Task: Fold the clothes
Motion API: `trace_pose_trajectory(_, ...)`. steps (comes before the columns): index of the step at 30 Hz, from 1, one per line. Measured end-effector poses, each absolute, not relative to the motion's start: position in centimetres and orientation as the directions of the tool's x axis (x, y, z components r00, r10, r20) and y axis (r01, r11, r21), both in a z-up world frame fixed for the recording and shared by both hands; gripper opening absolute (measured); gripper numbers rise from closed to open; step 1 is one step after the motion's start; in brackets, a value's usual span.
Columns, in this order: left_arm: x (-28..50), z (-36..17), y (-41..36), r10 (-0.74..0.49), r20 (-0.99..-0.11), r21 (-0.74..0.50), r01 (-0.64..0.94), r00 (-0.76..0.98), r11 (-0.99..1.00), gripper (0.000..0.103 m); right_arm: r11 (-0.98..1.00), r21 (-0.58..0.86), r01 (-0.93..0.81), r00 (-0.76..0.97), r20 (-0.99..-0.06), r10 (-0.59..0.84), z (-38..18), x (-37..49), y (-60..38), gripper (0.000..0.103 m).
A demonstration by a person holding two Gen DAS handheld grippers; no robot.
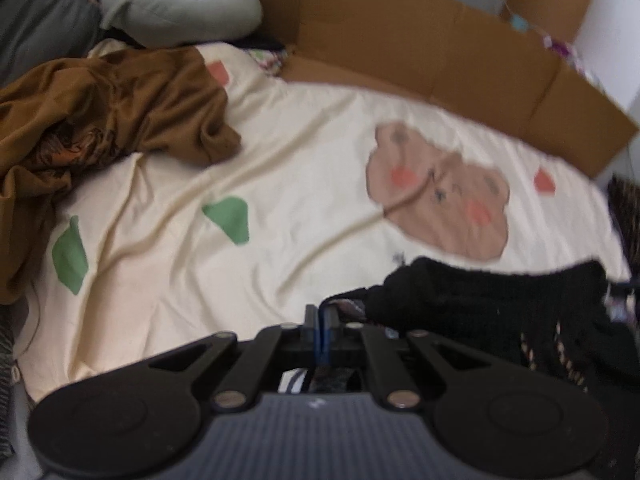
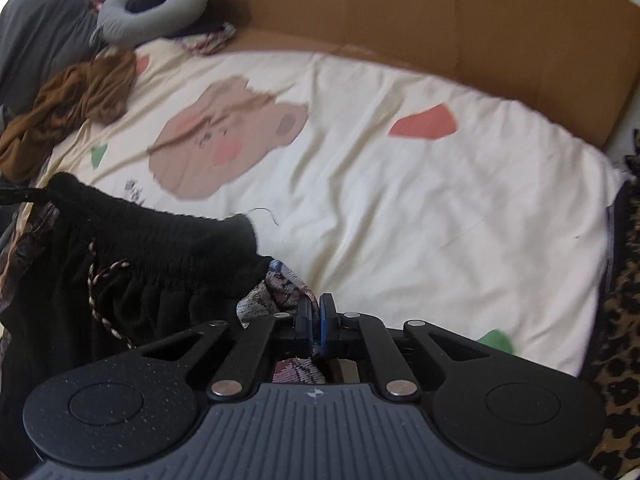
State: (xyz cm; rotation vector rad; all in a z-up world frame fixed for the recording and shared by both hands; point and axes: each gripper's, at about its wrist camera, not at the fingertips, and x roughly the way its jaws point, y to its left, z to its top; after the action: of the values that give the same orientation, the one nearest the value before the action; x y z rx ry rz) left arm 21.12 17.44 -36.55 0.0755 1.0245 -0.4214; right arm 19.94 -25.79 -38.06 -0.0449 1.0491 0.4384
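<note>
A black garment with a gathered waistband and a braided cord hangs stretched between my two grippers, above a cream bed sheet (image 1: 240, 168). It shows at the lower right of the left wrist view (image 1: 500, 300) and at the lower left of the right wrist view (image 2: 152, 248). My left gripper (image 1: 320, 320) is shut on one end of its patterned edge. My right gripper (image 2: 316, 316) is shut on the other end, with patterned fabric (image 2: 276, 296) pinched between the pads. A crumpled brown garment (image 1: 100, 108) lies on the sheet at the far left, and also shows in the right wrist view (image 2: 76, 100).
The sheet (image 2: 400, 200) has a bear print (image 1: 440, 188) and green and red patches. A cardboard wall (image 1: 400, 40) runs along the far side. A grey neck pillow (image 1: 180, 4) and dark pillow (image 2: 36, 40) lie at the head. Leopard-print fabric (image 2: 620, 320) lies at the right edge.
</note>
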Motion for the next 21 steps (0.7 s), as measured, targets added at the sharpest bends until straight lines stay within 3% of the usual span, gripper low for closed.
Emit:
trace_pose_trajectory(8,22.9,-40.1,17.0,-0.286,-0.883,-0.158,0.336,0.373,0.928,0.004,0.932,0.157,-0.327,0.402,-0.869,0.287,-40.2,21.3,-25.3,0.000)
trace_pose_trajectory(13,23.1,-39.7,16.5,-0.275,-0.884,-0.121,0.383,0.378,0.916,0.011,0.923,0.186,-0.335,0.393,-0.863,0.317,-40.4,21.8,-25.3,0.010)
trace_pose_trajectory(15,23.3,-39.2,16.5,-0.285,-0.879,-0.119,0.402,0.383,0.908,0.016,0.914,0.204,-0.350,0.393,-0.854,0.341,-40.1,21.9,-25.4,0.022)
trace_pose_trajectory(17,23.6,-38.9,16.4,-0.305,-0.875,-0.128,0.427,0.375,0.895,0.030,0.898,0.227,-0.378,0.383,-0.844,0.375,-39.9,22.2,-25.3,0.038)
trace_pose_trajectory(20,23.9,-38.8,15.8,-0.331,-0.876,-0.140,0.473,0.350,0.870,0.051,0.862,0.243,-0.445,0.345,-0.842,0.415,-40.0,22.8,-24.5,0.039)
trace_pose_trajectory(21,23.9,-38.9,15.5,-0.338,-0.879,-0.143,0.489,0.338,0.860,0.053,0.851,0.242,-0.466,0.333,-0.843,0.422,-40.1,23.0,-24.1,0.039)
